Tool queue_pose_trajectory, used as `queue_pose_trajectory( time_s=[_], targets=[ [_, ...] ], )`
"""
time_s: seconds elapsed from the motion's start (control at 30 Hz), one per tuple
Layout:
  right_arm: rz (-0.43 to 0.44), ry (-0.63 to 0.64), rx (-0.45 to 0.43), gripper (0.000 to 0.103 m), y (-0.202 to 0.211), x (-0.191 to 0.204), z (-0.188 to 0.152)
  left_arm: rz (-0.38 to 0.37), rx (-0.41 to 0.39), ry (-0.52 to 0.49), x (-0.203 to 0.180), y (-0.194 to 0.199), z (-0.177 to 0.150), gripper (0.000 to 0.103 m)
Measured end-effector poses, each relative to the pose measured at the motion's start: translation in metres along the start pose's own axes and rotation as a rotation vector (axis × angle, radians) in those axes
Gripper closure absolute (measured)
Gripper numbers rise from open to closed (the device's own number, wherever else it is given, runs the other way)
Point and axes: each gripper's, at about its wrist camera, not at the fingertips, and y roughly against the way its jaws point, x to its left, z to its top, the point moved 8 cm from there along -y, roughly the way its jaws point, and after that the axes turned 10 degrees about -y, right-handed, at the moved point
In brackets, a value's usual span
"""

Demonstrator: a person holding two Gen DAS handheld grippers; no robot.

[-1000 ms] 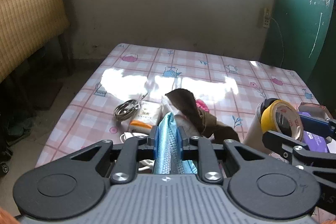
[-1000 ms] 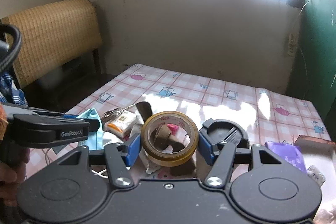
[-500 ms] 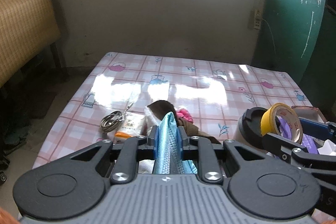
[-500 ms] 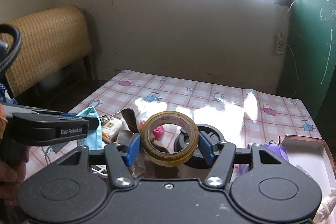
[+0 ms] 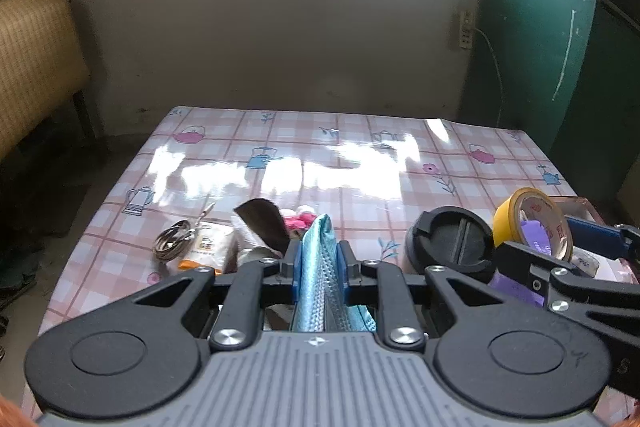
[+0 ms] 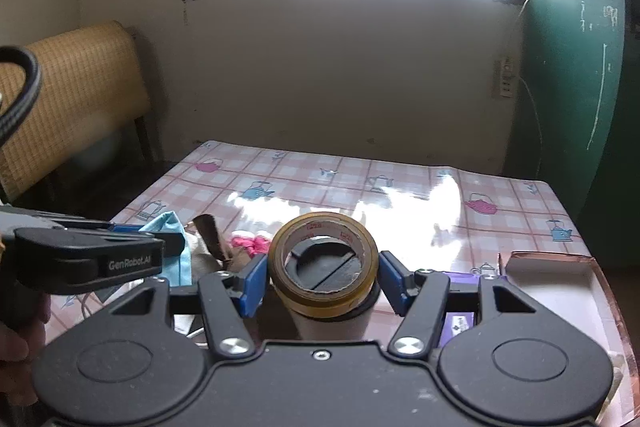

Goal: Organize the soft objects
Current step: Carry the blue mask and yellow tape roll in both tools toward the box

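My left gripper [image 5: 319, 259] is shut on a light blue cloth [image 5: 320, 275] and holds it above the table's near edge. It shows from the side in the right wrist view [image 6: 160, 247], with the blue cloth [image 6: 172, 243] hanging from it. My right gripper [image 6: 323, 277] is shut on a yellow tape roll [image 6: 323, 269], held above a black-lidded white cup [image 6: 324, 265]. In the left wrist view the tape roll [image 5: 532, 223] sits at the right. A brown cloth [image 5: 262, 223], a pink soft item [image 5: 298, 219] and a white cloth [image 5: 248, 243] lie in a heap on the table.
The table has a pink checked oilcloth [image 5: 320, 163]. A metal ring bundle [image 5: 174, 245] and a small white-orange packet [image 5: 204, 251] lie at the left. An open pink-rimmed box [image 6: 556, 291] and a purple packet [image 6: 460, 319] sit at the right. A woven chair [image 6: 72, 95] stands left of the table.
Both grippers have risen and pulled back, so more of the table shows. The tape roll now sits over the black cup lid. The grips on cloth and tape are unchanged.
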Motion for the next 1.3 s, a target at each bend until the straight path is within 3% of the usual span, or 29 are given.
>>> queue_pose_trajectory(
  time_s=[1.3],
  targets=[
    [-0.133, -0.096, -0.027, 0.032, 0.021, -0.11, 0.01, -0.15, -0.012, -0.147, -0.114, -0.009, 0.024, 0.082]
  ],
)
